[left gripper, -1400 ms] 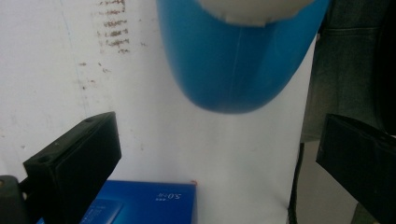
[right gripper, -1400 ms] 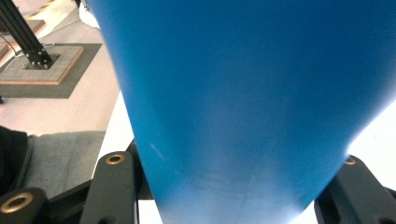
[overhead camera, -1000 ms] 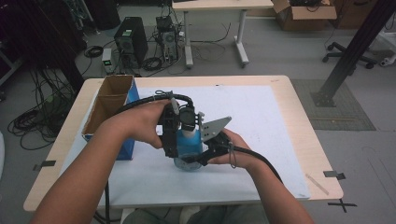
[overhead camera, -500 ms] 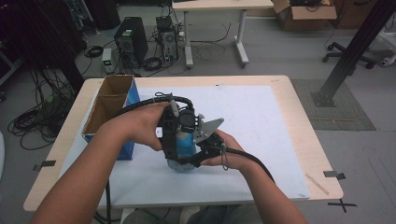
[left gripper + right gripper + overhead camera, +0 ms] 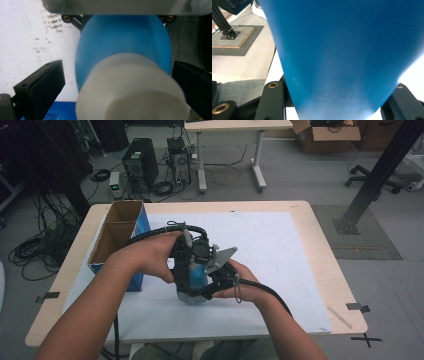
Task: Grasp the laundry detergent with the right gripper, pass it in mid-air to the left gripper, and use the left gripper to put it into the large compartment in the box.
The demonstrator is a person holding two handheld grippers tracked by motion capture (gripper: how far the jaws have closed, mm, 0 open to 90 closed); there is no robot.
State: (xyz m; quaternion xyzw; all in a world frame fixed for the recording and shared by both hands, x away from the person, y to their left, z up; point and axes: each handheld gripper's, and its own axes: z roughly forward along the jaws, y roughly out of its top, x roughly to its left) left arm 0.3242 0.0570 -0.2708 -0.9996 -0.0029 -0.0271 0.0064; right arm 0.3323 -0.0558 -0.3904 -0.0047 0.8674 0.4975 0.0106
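The surface (image 5: 320, 270) bears a white sheet (image 5: 280, 250), and an open cardboard box (image 5: 117, 237) with a blue side stands at its left edge. Near the middle of the front edge, a blue bottle (image 5: 197, 277) with a white cap (image 5: 132, 87) is between both tools. The right gripper (image 5: 212, 287) has its jaws clenched on the bottle's body. The left gripper (image 5: 186, 270) straddles the cap, jaws released, standing apart from it.

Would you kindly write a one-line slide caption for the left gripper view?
Left gripper open around the white cap of a blue bottle above the white mat.
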